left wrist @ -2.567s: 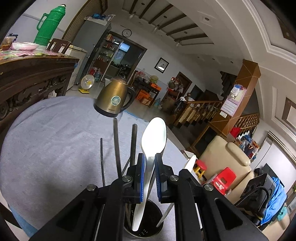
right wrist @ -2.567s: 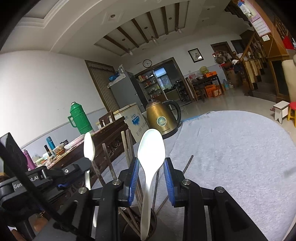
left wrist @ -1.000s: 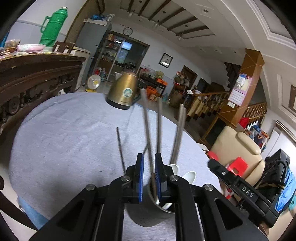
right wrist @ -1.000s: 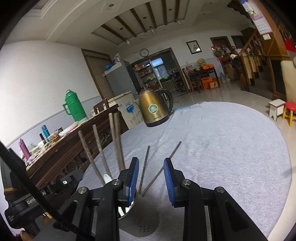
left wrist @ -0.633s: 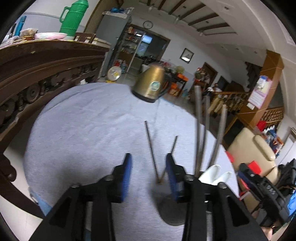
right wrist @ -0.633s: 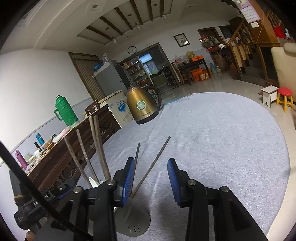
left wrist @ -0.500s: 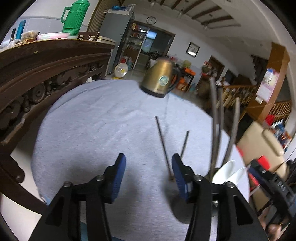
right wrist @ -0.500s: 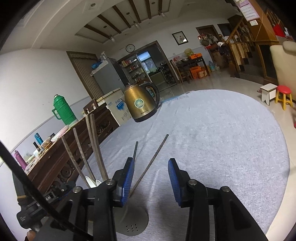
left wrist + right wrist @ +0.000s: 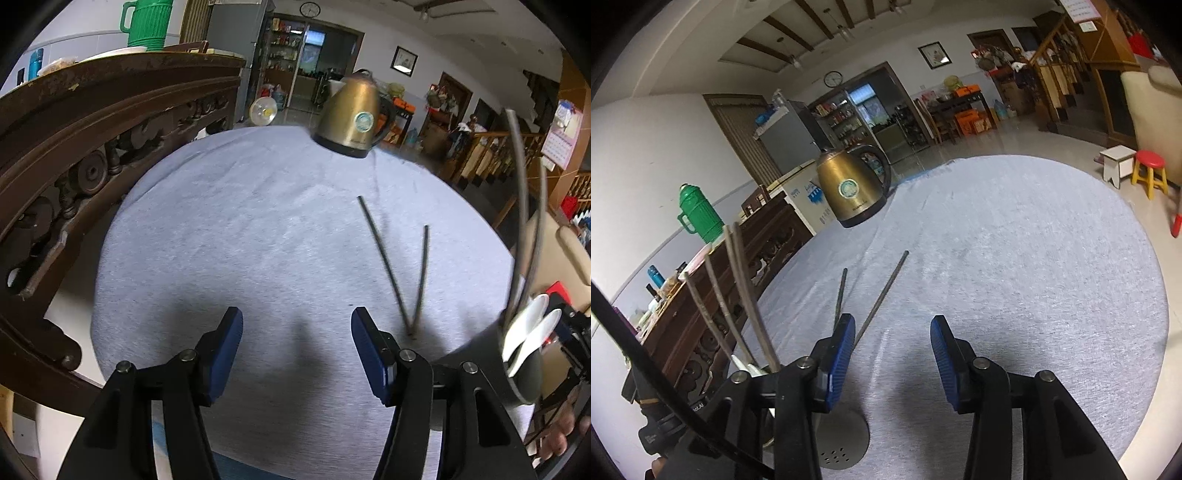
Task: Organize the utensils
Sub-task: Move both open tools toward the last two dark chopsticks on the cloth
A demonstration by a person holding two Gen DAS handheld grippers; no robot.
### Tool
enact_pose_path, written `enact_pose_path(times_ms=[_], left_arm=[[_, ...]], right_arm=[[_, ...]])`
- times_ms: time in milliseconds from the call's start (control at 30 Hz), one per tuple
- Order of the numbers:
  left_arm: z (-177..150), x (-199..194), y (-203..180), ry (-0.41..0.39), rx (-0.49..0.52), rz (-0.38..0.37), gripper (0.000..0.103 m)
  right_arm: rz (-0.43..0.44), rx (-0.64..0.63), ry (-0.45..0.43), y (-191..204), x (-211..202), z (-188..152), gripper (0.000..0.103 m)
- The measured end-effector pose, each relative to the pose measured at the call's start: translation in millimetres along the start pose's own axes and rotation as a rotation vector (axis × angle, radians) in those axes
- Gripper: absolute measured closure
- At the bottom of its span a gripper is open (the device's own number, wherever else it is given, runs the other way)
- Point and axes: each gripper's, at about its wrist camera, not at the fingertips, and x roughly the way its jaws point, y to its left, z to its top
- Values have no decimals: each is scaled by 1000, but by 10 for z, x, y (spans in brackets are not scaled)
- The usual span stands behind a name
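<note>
Two chopsticks [image 9: 397, 260] lie on the desk [image 9: 236, 236] between the kettle [image 9: 351, 114] behind and the utensil holder [image 9: 517, 354], which holds spoons [image 9: 528, 334].

From my right camera the utensil holder [image 9: 834, 443] sits mostly behind my right tongs [image 9: 892, 356]; on the left camera its chopsticks [image 9: 521, 206] smear into blur.

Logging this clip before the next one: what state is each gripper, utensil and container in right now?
Left gripper: open, empty, above the cloth.
Right gripper: open, empty.
Utensil holder: upright on the table, holding chopsticks and spoons.
White spoons: two, standing in the holder.
Loose chopsticks: two, lying flat on the cloth in a V, near ends meeting.
Kettle: upright at the far edge, lid closed.
</note>
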Motion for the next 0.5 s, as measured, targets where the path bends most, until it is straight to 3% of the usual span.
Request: enact_pose_path(times_ms=[167,500], left_arm=[[55,88,68,39,18,34,41],[448,463,66,159,130,137,38]], right_arm=[[-15,26,76,-90,180,102,57],[-60,16,320,-189,876,540,57]])
